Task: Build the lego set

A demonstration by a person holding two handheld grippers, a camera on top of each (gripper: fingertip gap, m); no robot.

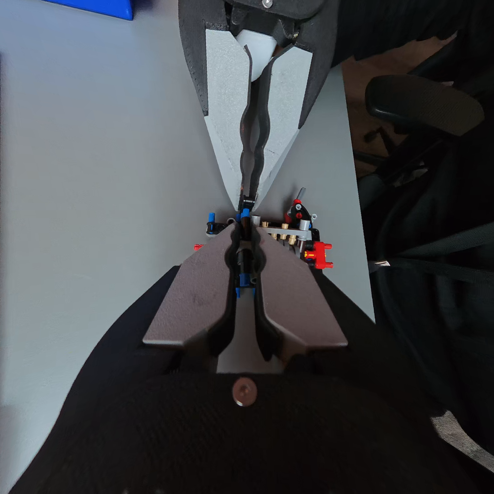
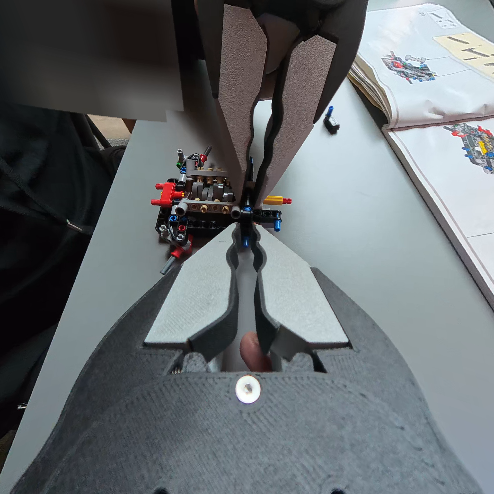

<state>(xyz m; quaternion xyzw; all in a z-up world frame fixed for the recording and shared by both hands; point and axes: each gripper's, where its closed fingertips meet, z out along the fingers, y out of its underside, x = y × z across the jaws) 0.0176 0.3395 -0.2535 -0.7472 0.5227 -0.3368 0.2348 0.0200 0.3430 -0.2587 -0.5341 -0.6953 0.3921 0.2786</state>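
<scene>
The lego model [image 2: 203, 203], a partly built frame with grey gears, tan pins and red connectors, sits on the grey surface [image 2: 347, 267] near its edge. The left tool [image 1: 244, 235] is closed on the model's black beam end, and the right tool [image 2: 246, 232] is pinched around a small black piece with blue pins, pressing it against that same end. Judging by the open instruction booklet [image 2: 427, 88], whose pictures show a fuller model, and a loose black-and-blue part [image 2: 331, 121] lying apart, much building remains.
</scene>
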